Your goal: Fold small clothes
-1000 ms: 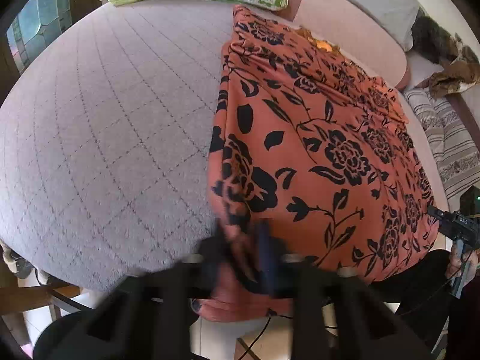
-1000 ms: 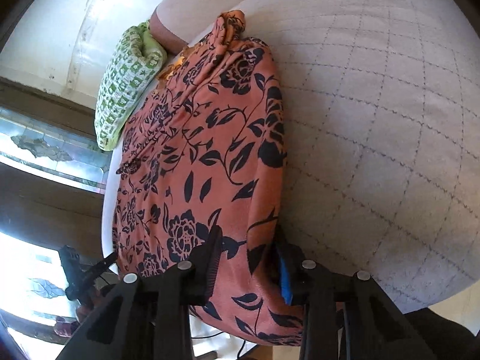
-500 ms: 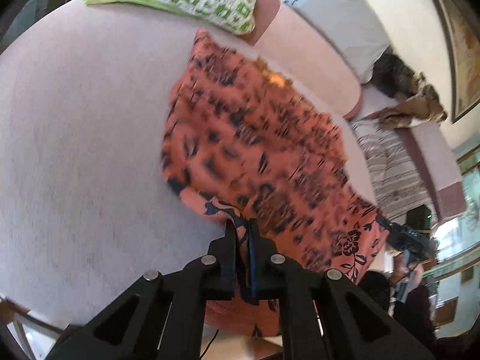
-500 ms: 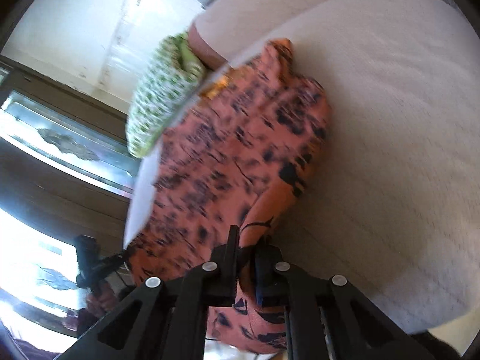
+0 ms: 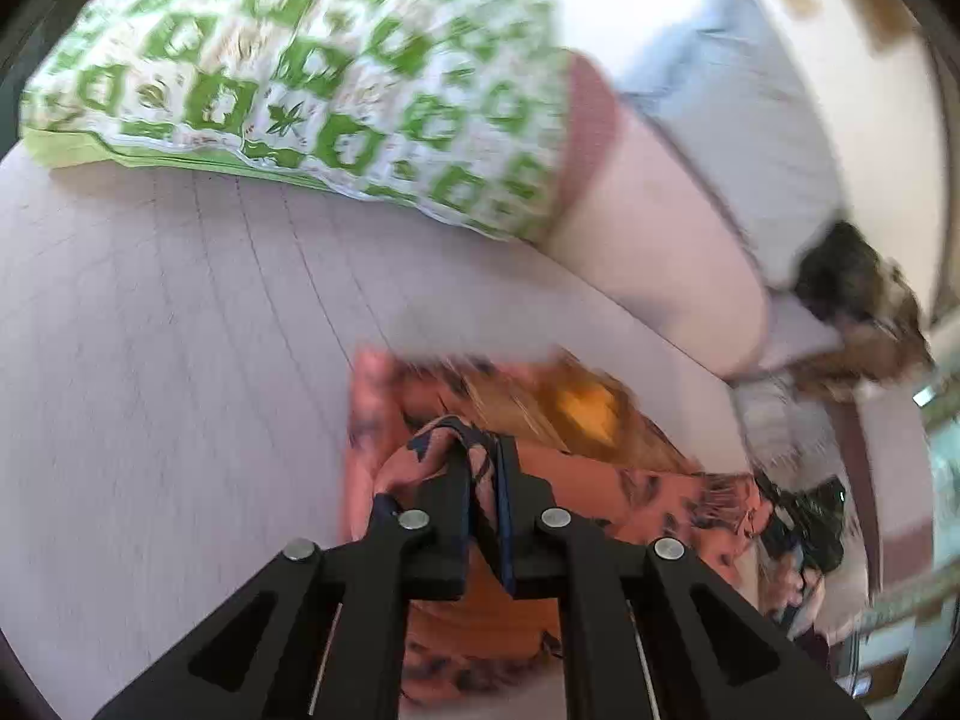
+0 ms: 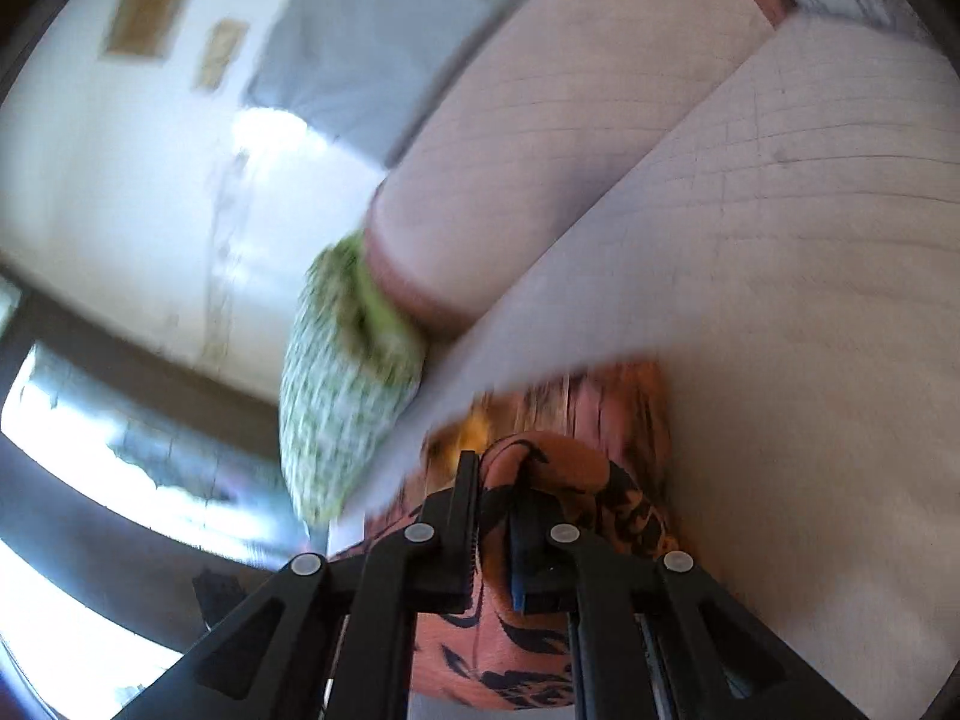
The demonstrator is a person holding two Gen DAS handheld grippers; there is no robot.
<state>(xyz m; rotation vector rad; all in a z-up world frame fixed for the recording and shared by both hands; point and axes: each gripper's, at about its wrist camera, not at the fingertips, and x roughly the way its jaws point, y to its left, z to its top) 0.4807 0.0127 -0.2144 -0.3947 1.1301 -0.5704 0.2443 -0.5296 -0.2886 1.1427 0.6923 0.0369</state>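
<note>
Right now my left tool (image 5: 483, 468) is pinched tight on a fold of the orange floral garment (image 5: 600, 480), and my right tool (image 6: 493, 483) is clamped on another bunch of the same cloth. The garment lies doubled over on the quilted grey bed cover (image 5: 180, 360), near the green-and-white patterned pillow (image 5: 312, 72) and the pink bolster (image 6: 540, 150); both views are blurred.

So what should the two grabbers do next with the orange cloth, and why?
Probably lower the held edge onto the far end and let go. Both the left gripper and right gripper pinch the cloth, carried over toward the pillow, so the fold looks nearly closed.
</note>
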